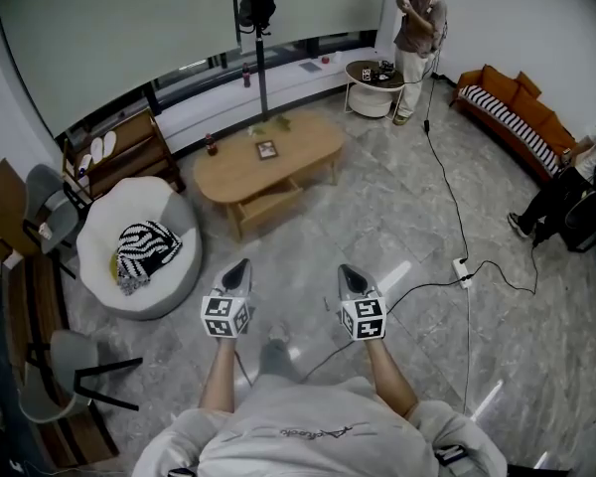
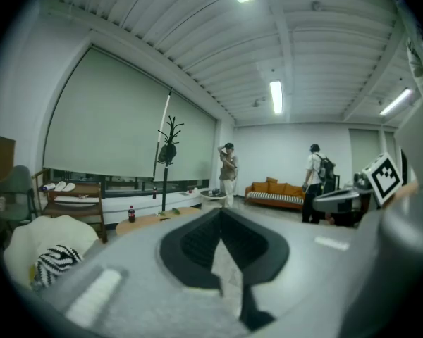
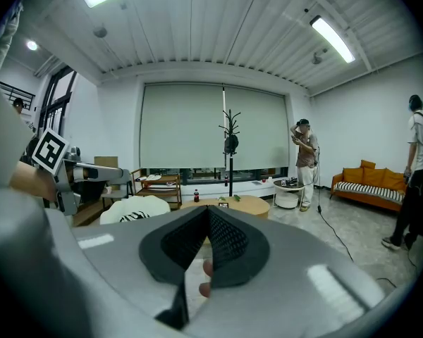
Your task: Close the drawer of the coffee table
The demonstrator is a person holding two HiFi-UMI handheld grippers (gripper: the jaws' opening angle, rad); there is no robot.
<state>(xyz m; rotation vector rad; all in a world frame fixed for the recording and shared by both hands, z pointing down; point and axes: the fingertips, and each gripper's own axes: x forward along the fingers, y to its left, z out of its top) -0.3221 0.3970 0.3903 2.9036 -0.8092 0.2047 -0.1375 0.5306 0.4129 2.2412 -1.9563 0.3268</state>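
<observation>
No brand or word can be read anywhere. The script print on the person's grey shirt (image 1: 313,432) is too small to make out. The dark bottle (image 1: 211,145) with a red label shows no name, and the small framed card (image 1: 267,149) shows only a dark patch. Each gripper's cube carries nothing but black-and-white square markers. The left gripper (image 1: 243,266) and the right gripper (image 1: 347,271) are held side by side, and both of the 2 pairs of jaws are pressed together at the tips with nothing pinched. In the right gripper view, 2 fingertips (image 3: 206,267) of the holding hand show beneath the pads. The oval wooden coffee table (image 1: 308,142) stands well ahead of both pairs of jaws, more nearly in line with the left pair. Its long axis runs crosswise to the way the jaws point, tilted so that its right end lies farther from them. The drawer (image 1: 268,205) appears as a pale wooden tray sticking out from under the top on the long side facing the jaws, so it stands open toward them. The bottle stands at the table's left end and the card near the middle of the top. A white beanbag (image 1: 109,227) holding a zebra-striped cushion (image 1: 147,249) sits to the left of the left jaws. A power strip (image 1: 464,271) lies on the floor to the right of the right jaws.
</observation>
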